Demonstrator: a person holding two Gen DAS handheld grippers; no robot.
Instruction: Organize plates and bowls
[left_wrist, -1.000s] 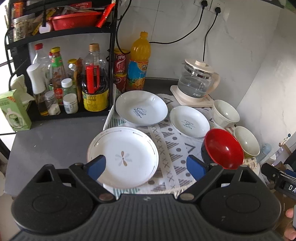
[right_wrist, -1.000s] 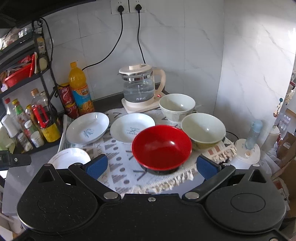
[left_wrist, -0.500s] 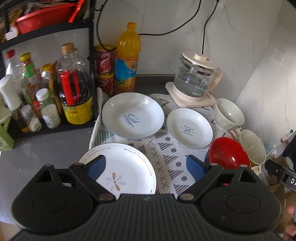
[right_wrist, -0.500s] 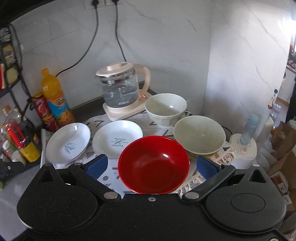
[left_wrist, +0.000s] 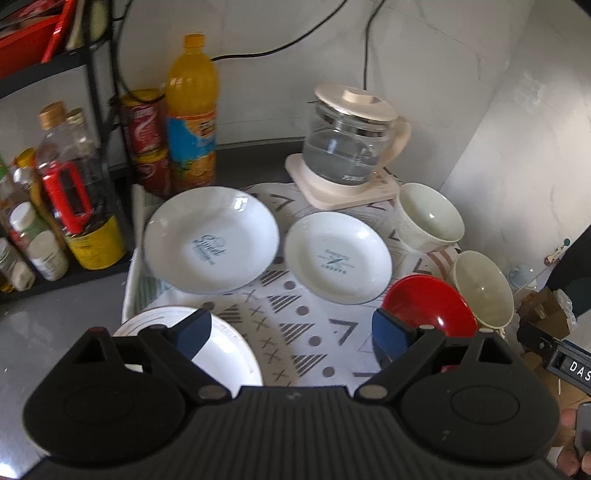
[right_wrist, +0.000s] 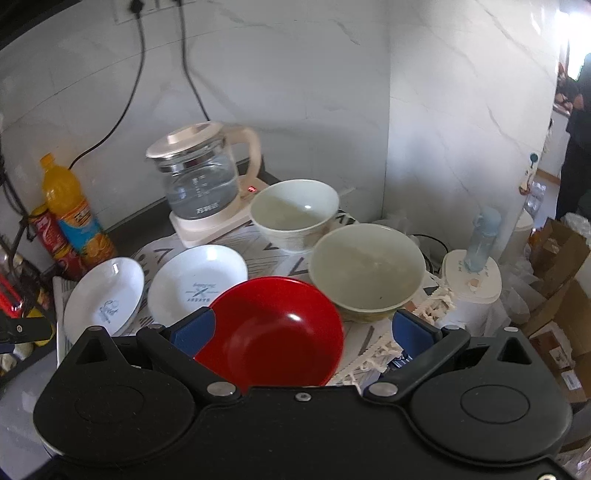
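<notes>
White marbled walls meet in a corner behind a dark grey desk (left_wrist: 55, 325), where a patterned cloth (left_wrist: 295, 325) carries the dishes.

From the left wrist view, the left gripper (left_wrist: 291, 328) hovers over the near edge of the cloth, its blue pads spread wide and holding nothing. Its left pad (left_wrist: 192, 328) overlaps the flower plate (left_wrist: 229, 354) at 7 o'clock; its right pad stands before the red bowl (left_wrist: 428, 306) at 4 o'clock. Between the pads lies bare cloth. Further off sit the big white plate (left_wrist: 210, 240) at 11 o'clock and the small white plate (left_wrist: 338, 256) at 1 o'clock, rims nearly touching. The kettle (left_wrist: 351, 147) stands on its base at the back; the white bowl (left_wrist: 430, 221) and green bowl (left_wrist: 484, 288) line the right wall side, the green one close to the cloth's edge.

In the right wrist view the right gripper (right_wrist: 303, 328) is likewise wide open (nothing between its pads), low over the red bowl (right_wrist: 273, 328), which fills the gap. The green bowl (right_wrist: 365, 269) sits just beside it at 1 o'clock, the white bowl (right_wrist: 295, 210) beyond, close to the kettle (right_wrist: 199, 181). The cloth's fringe (right_wrist: 380, 350) hangs at the desk's right edge.

Compared with half a second ago, both grippers have pushed forward: the flower plate has slid further under the left gripper, and the red bowl sits lower and closer beneath the right one. An orange bottle (left_wrist: 190, 110) and a shelf rack (left_wrist: 48, 74) crowd the left side.
</notes>
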